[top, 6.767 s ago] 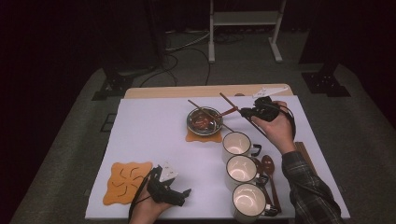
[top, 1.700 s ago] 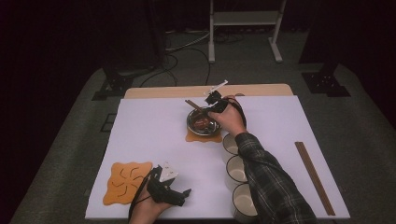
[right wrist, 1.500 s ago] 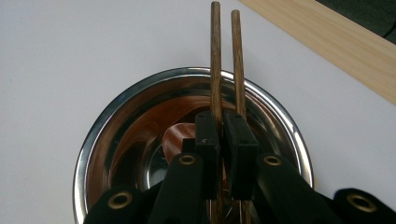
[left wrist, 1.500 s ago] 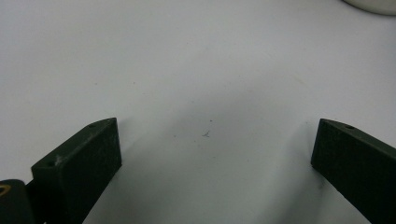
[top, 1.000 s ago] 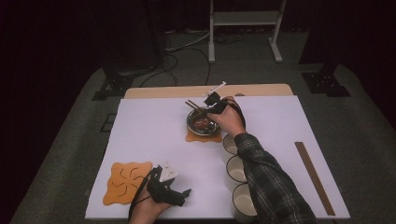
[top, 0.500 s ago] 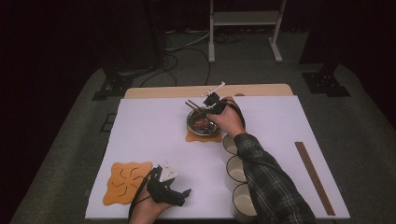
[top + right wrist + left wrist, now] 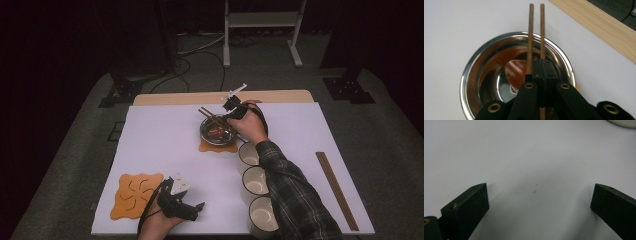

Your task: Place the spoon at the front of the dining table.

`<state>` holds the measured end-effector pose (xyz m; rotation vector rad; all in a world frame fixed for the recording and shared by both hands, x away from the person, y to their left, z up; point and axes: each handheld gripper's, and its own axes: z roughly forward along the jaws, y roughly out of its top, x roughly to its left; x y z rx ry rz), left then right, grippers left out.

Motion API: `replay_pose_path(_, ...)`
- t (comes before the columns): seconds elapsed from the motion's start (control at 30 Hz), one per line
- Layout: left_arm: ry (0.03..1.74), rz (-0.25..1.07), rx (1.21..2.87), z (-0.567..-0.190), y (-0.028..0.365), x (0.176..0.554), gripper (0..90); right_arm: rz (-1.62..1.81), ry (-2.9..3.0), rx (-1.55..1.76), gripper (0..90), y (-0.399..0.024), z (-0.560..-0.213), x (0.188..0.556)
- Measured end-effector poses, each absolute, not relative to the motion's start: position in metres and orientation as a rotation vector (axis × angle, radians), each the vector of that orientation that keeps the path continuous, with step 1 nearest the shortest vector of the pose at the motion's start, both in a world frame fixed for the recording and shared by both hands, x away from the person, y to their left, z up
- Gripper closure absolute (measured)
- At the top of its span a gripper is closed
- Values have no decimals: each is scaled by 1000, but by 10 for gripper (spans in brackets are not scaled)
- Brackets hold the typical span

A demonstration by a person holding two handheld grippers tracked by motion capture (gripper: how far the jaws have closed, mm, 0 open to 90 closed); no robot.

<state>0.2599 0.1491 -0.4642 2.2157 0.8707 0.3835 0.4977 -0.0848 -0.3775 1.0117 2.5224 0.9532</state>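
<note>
— Wooden chopsticks [image 7: 535,32], a pair of them, are pinched side by side in the right tool [image 7: 541,72]; its jaws have just been closing, and they now grip the sticks near one end. Where do they sit?

— Over the steel bowl [image 7: 218,129] at the far middle of the table [image 7: 160,150]. In the high view their long axis runs from the right tool [image 7: 231,106] toward the far left, free ends past the bowl's far rim. The bowl stands on an orange mat [image 7: 218,147], with a reddish spoon [image 7: 515,72] inside.

— How would they handle?

— Light, stiff and thin, I'd judge, and smooth enough to roll or scissor apart. A flat grip across both near the thick end seems best.

— And the left tool [image 7: 181,202]?

— Jaws wide apart, holding nothing, at the near edge beside the orange coaster [image 7: 136,194]. Three white cups [image 7: 255,180] line the near right; another chopstick pair [image 7: 336,190] lies at far right.
</note>
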Motion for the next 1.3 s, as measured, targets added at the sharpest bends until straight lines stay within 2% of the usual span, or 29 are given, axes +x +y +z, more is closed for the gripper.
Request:
replay_pose_path(0.47,871,384,2216,-464,149,260,5,874,2569,1025,896,-107,-380,497)
replay_pose_path(1.3,871,383,2216,-464,149,260,5,802,2654,1013,897,-103,-385,496)
